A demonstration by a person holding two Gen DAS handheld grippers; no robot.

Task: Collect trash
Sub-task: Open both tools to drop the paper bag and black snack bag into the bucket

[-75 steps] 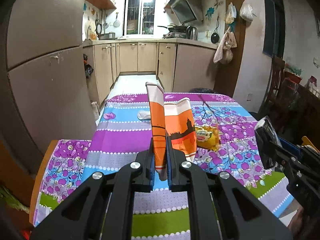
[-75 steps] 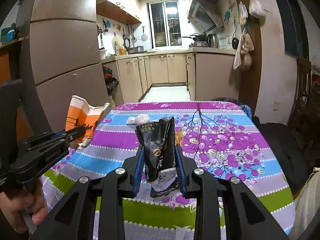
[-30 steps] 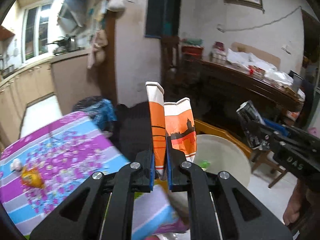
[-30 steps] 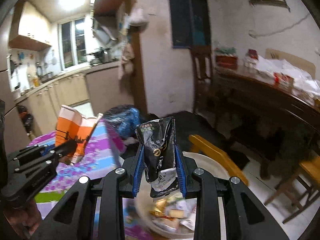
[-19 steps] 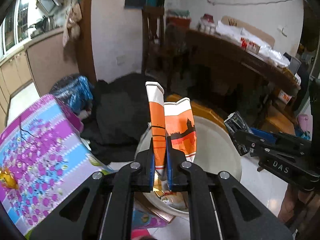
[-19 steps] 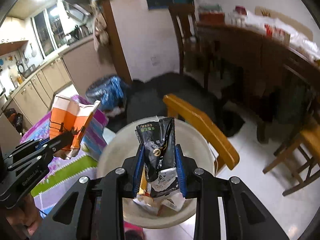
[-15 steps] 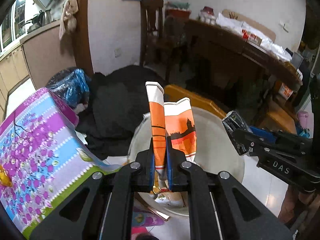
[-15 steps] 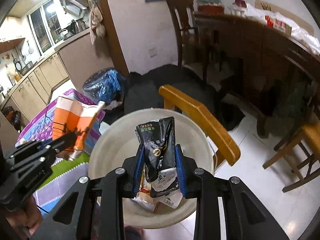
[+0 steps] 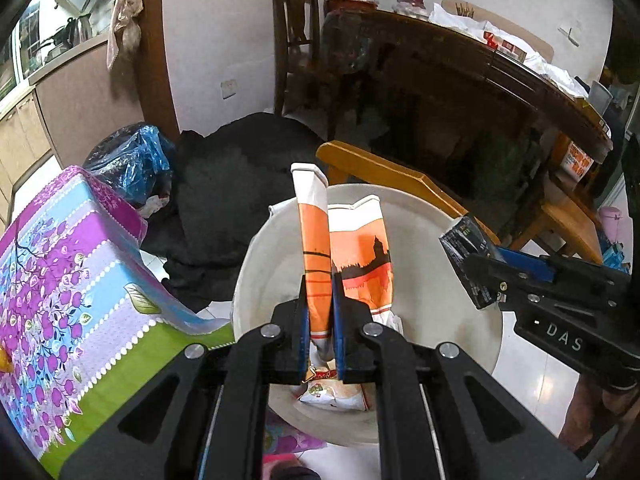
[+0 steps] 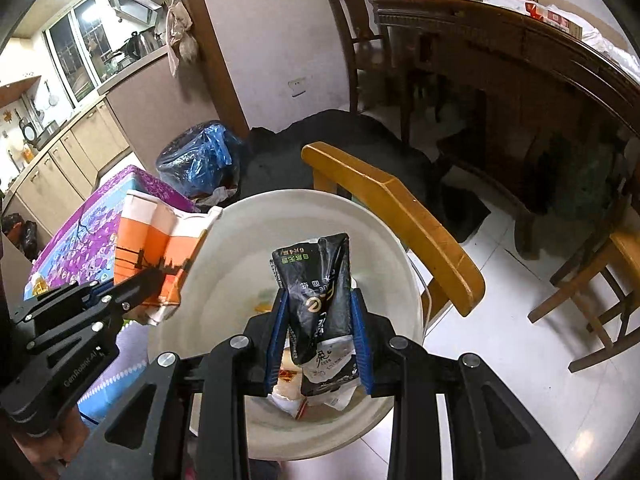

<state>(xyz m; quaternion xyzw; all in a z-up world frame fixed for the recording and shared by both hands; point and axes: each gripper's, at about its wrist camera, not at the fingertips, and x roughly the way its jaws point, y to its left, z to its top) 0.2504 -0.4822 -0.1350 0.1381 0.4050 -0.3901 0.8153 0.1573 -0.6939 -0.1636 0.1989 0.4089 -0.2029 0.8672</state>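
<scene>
While both hand-held grippers hang over the bin, findings are as follows.

Left hand-held gripper (image 9: 320, 332): jaws pressed tight on the lower end of an orange-and-white wrapper (image 9: 352, 256); blue pads flank the folded edge, with no gap visible.

Orange-and-white wrapper: stands upright out of the jaws, folded lengthwise, printed with a dark skyline; held above the near-left part of the bin opening. Seen also in the right wrist view (image 10: 156, 256), over the bin's left rim.

Right hand-held gripper (image 10: 320, 336): jaws narrowly apart and pinching a black pouch (image 10: 316, 292) between blue pads.

Black pouch: upright, crumpled, white lettering and a white lower panel; held directly above the bin interior. In the left wrist view its top end (image 9: 464, 256) shows at the gripper's tip, over the bin's right side.

Bin (image 10: 240, 264): round, cream-coloured, open-topped, on the tiled floor (image 10: 500, 360); discarded packets (image 9: 336, 388) lie at its bottom.

Tabletop (image 9: 68, 264): covered in a striped floral cloth of purple, blue and green; its corner sits just left of the bin.

Wooden chair (image 10: 392, 216): yellow back rail just behind the bin's far rim.

Blue plastic bag (image 10: 200, 160): on the floor beyond the tabletop corner, beside a dark heap (image 9: 240, 168).
</scene>
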